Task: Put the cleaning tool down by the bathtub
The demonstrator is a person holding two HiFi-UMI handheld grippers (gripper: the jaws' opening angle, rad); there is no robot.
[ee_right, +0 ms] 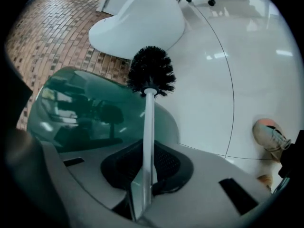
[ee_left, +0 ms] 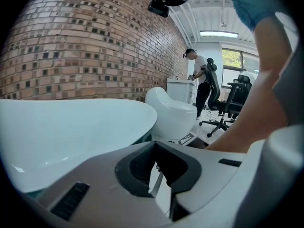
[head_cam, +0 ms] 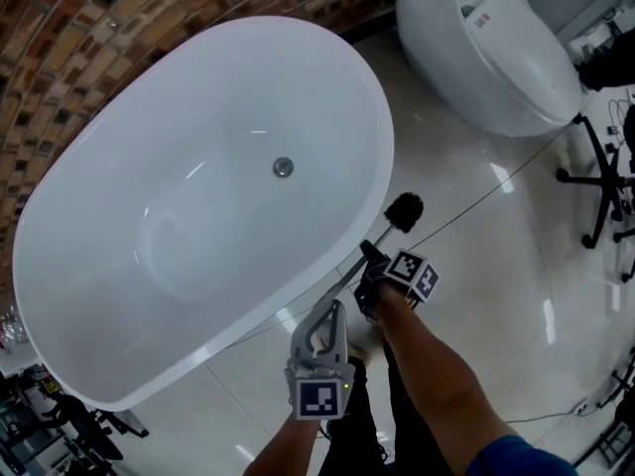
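Observation:
A toilet brush with a black bristle head (head_cam: 405, 211) and a thin silver handle hangs over the floor, just off the right rim of the white oval bathtub (head_cam: 377, 117). My right gripper (head_cam: 369, 256) is shut on the handle's middle, and the head (ee_right: 151, 71) points up and away beyond its jaws (ee_right: 146, 175). The tub's glossy side (ee_right: 85, 108) is close on the left. My left gripper (head_cam: 327, 315) sits just behind, at the handle's lower end. In the left gripper view its jaws (ee_left: 161, 175) stand nearly together with the thin rod between them.
A white toilet (head_cam: 496, 58) stands on the glossy tile floor beyond the tub, with a brick wall (head_cam: 60, 28) behind it. Office chair legs (head_cam: 605, 177) are at the far right. A thin cable (head_cam: 486, 201) crosses the floor. A shoe (ee_right: 270, 134) is below.

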